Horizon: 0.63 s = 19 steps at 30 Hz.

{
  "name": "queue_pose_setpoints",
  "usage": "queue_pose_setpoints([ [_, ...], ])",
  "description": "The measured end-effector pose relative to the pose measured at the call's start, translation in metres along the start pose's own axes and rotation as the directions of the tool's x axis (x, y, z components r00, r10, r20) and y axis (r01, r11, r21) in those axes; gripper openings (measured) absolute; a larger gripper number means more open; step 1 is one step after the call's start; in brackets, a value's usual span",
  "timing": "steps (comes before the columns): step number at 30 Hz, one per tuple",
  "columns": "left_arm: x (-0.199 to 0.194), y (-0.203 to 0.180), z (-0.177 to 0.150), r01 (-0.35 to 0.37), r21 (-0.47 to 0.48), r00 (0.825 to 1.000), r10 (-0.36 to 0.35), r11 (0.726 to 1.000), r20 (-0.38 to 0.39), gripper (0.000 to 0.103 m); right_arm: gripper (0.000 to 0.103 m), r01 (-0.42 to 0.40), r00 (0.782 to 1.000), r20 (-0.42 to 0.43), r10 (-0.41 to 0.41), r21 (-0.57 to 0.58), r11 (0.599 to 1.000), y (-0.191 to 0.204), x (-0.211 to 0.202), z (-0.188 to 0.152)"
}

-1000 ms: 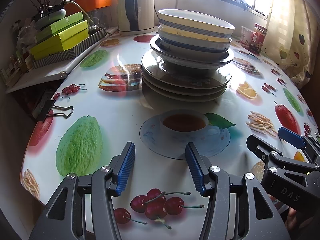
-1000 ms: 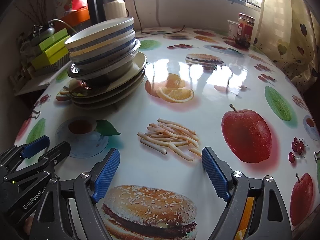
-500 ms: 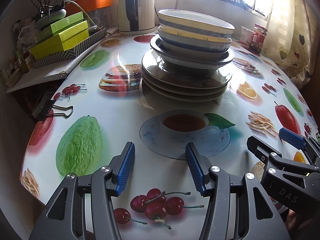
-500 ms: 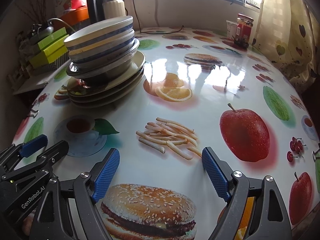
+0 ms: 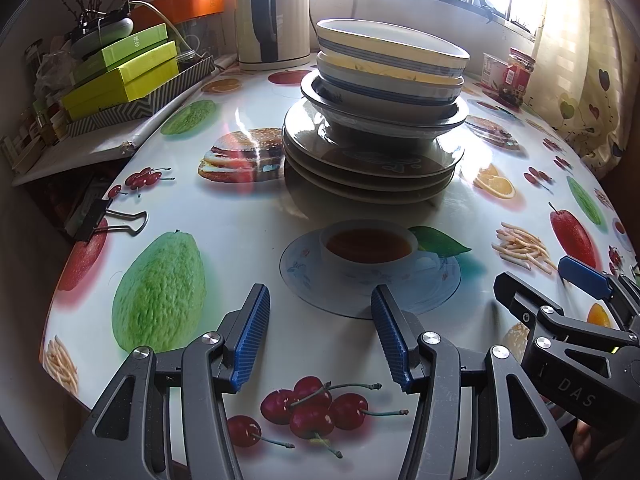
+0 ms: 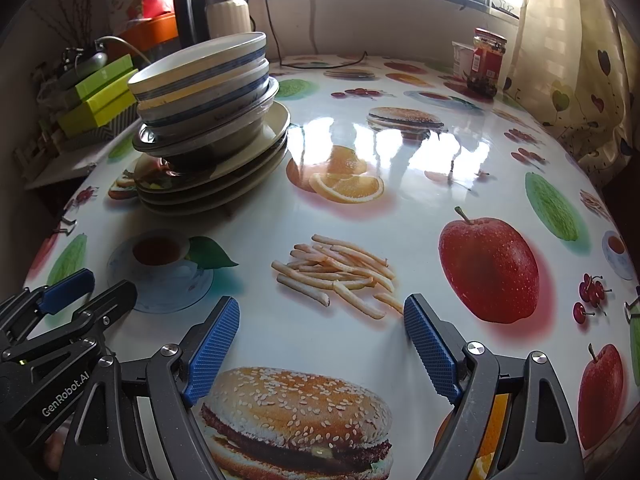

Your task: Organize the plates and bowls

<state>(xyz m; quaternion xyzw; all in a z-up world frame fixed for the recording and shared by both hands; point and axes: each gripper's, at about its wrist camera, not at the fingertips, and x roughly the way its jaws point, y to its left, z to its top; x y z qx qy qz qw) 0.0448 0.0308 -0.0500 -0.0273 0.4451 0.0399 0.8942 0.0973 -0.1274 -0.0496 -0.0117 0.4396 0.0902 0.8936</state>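
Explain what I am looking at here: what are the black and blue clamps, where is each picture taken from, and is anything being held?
No robot arm is involved. A person holds a hand-operated gripper in each hand, and each gripper carries a wide-angle camera looking forward along its blue-padded jaws. One picture comes from the left gripper, the other from the right gripper; each also shows its partner at the edge. Both stand open and hold nothing. They hover over a table whose glossy cloth is printed with food: the burger, fries, apple and teacup are only pictures. The real dishes are one stack: striped bowls on top, plates beneath. Behind stand a kettle, green boxes and a jar.
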Motion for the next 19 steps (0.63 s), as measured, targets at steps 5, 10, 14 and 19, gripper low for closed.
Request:
queue_pose_setpoints([
  [5, 0.0, 0.0, -0.0001, 0.0, 0.0, 1.0, 0.0, 1.0, 0.0, 0.054, 0.086, 0.0, 1.0, 0.0, 0.0, 0.0, 1.0, -0.0002, 0.0, 0.0],
  [10, -0.0001, 0.0, -0.0001, 0.0, 0.0, 1.0, 0.0, 1.0, 0.0, 0.054, 0.087, 0.001, 1.0, 0.0, -0.001, 0.0, 1.0, 0.0003, 0.0002, -0.0002],
  [14, -0.0001, 0.0001, -0.0002, 0.0, 0.0, 1.0, 0.0, 1.0, 0.0, 0.054, 0.087, 0.001, 1.0, 0.0, -0.001, 0.0, 1.0, 0.0005, 0.0002, -0.0003],
  [19, -0.0001, 0.0001, -0.0003, 0.0, 0.0, 1.0, 0.0, 1.0, 0.0, 0.054, 0.087, 0.001, 1.0, 0.0, -0.001, 0.0, 1.0, 0.0007, 0.0002, -0.0004],
])
